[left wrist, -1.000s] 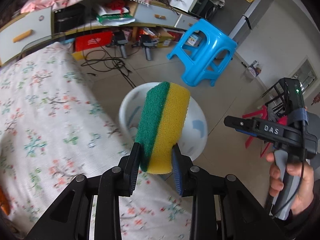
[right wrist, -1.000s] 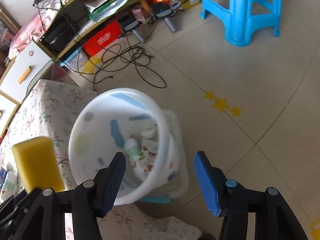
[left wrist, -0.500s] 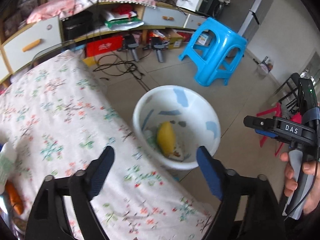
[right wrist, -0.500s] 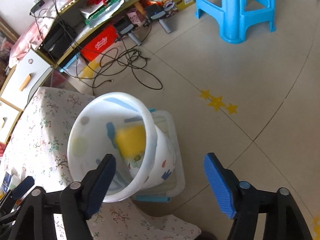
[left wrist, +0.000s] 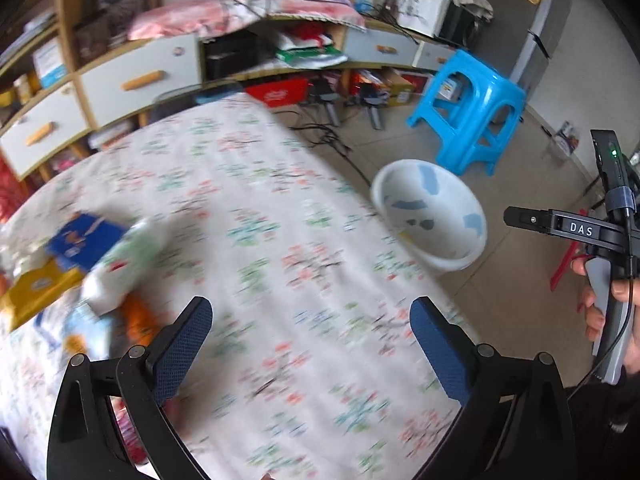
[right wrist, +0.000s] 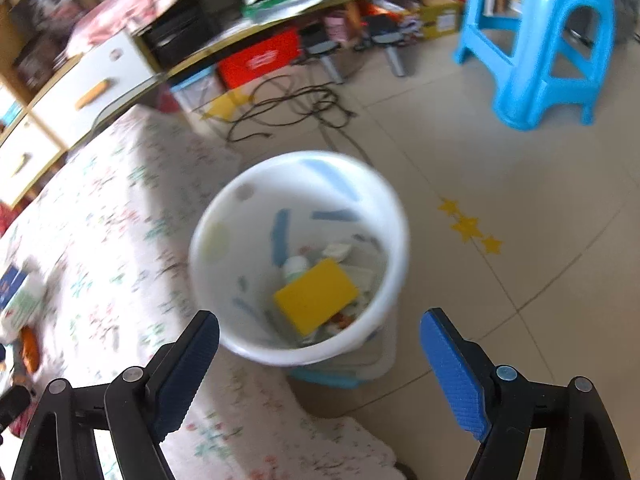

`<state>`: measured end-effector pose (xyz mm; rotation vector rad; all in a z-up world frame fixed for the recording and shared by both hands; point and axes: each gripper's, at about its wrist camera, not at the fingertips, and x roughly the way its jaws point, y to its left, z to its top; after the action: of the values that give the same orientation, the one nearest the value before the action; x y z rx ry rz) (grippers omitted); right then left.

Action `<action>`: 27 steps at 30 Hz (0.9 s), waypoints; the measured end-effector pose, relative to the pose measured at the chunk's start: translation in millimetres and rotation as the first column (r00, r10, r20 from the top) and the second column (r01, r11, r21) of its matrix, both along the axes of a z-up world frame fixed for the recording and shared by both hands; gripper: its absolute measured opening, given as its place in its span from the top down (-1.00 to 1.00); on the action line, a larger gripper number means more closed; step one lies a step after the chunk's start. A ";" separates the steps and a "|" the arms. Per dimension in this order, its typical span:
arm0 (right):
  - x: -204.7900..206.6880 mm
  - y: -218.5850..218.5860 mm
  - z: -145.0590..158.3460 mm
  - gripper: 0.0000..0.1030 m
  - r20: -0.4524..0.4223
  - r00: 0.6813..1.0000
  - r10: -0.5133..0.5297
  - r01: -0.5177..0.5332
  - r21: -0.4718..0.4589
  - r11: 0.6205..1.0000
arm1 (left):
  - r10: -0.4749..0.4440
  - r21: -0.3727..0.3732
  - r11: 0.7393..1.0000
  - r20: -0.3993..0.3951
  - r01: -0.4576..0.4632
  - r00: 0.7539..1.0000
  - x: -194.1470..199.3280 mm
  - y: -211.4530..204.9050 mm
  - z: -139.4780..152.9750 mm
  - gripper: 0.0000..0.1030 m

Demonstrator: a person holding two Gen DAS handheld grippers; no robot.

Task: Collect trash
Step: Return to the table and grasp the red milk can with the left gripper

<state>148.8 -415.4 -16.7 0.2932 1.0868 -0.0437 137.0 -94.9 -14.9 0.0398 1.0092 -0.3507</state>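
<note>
Item: left hand-held gripper [left wrist: 306, 344]. Jaws spread wide, having just been opening; nothing between them. It hangs over the flowered cloth of the bench [left wrist: 280, 208].

Item: right hand-held gripper [right wrist: 320, 354]. Jaws also apart and just been opening, empty. It points down at the white bin [right wrist: 208, 240], which stands on the floor just off the bench's right edge.

Item: yellow sponge [right wrist: 316, 296]. Lying flat inside the bin on top of other discarded bits; this piece is dealt with.

Item: remaining trash pile [left wrist: 80, 264]. At the left side of the bench; blurred, but a blue carton [left wrist: 86, 236], a white-and-green packet [left wrist: 128, 260], a yellow packet [left wrist: 36, 292] and something orange [left wrist: 138, 318] can be made out. Exact shapes cannot be told.

Relation for the next pick, as judged: the pile lies to the left of and slightly beyond the left hand-held gripper, and well apart from the right one, so the left hand is the nearer. The white-and-green packet seems to run diagonally, near-left to far-right; the jaws would likely need to cross that line. The bin lies away to the right, beside the right hand-held gripper.
</note>
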 end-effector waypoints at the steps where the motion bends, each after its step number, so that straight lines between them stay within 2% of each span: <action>1: -0.5 7.7 0.6 -0.68 0.000 1.000 0.014 -0.014 0.002 1.000 | 0.015 0.005 1.000 0.001 -0.015 1.000 -3.7 11.2 1.4 -0.95; 9: -1.2 63.5 -0.6 -0.69 -0.018 0.994 0.108 -0.107 0.028 0.994 | 0.110 0.005 0.994 -0.024 -0.110 0.994 -28.5 89.7 -2.0 -0.96; 13: -1.4 89.4 -4.3 -0.70 -0.033 0.988 0.148 -0.146 0.049 0.988 | 0.132 0.024 0.991 -0.026 -0.131 0.991 -41.0 113.4 -10.9 -0.96; 16: -3.1 108.4 -9.9 -0.70 -0.054 0.981 0.186 -0.182 0.061 0.981 | 0.117 0.039 0.993 -0.053 -0.115 0.992 -48.7 120.1 -21.6 -0.95; 20: -3.5 133.1 -20.9 -0.70 -0.090 0.967 0.236 -0.235 0.031 0.972 | 0.097 0.041 0.995 -0.074 -0.094 0.993 -53.6 126.5 -33.7 -0.95; 27: -8.9 147.8 -19.5 -0.70 -0.085 0.964 0.252 -0.249 0.039 0.968 | 0.081 -0.038 0.996 -0.132 -0.086 0.988 -41.2 134.0 -48.7 -0.90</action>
<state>140.0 -267.6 -36.2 0.1785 1.2077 0.1862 95.8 39.1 -63.6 -0.0650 1.1289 -0.3012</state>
